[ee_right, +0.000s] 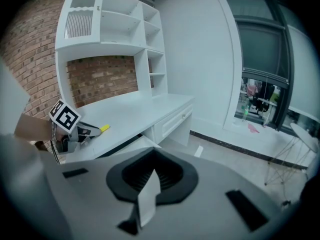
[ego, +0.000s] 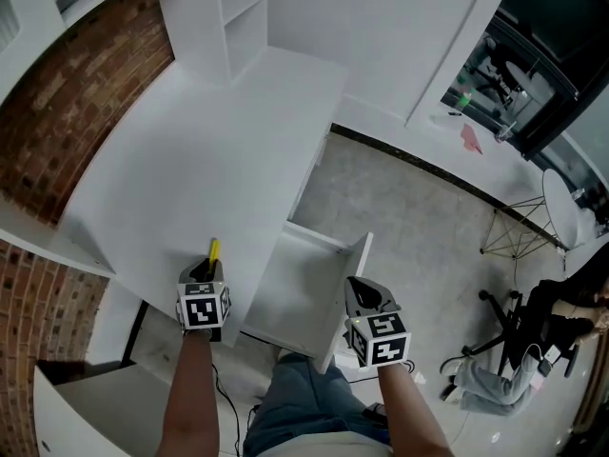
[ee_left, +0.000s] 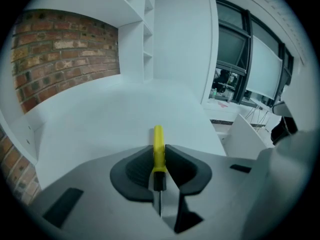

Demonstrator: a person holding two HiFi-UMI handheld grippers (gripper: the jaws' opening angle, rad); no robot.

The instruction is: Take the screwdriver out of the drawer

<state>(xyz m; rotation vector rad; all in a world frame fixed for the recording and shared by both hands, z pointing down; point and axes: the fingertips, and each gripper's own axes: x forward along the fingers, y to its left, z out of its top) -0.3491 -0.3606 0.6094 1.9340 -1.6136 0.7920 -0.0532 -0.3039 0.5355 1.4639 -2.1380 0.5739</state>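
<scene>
A screwdriver [ego: 213,249] with a yellow handle and a black collar sticks out ahead of my left gripper [ego: 205,272], just above the near edge of the white desk [ego: 190,160]. In the left gripper view the screwdriver [ee_left: 158,144] lies lengthwise between the black pads [ee_left: 135,171], handle forward, and my left gripper [ee_left: 159,151] is shut on it. The white drawer [ego: 295,293] stands pulled out to the right of the desk edge, its inside bare. My right gripper [ego: 366,293] hovers at the drawer's front panel; its jaws [ee_right: 152,176] are shut with nothing held.
A white shelf unit [ego: 238,17] stands at the back of the desk against the brick wall [ego: 76,93]. More desk drawers [ee_right: 172,121] are closed. A black office chair [ego: 514,322], a seated person [ego: 571,303] and a wire-frame stand [ego: 519,227] are on the floor to the right.
</scene>
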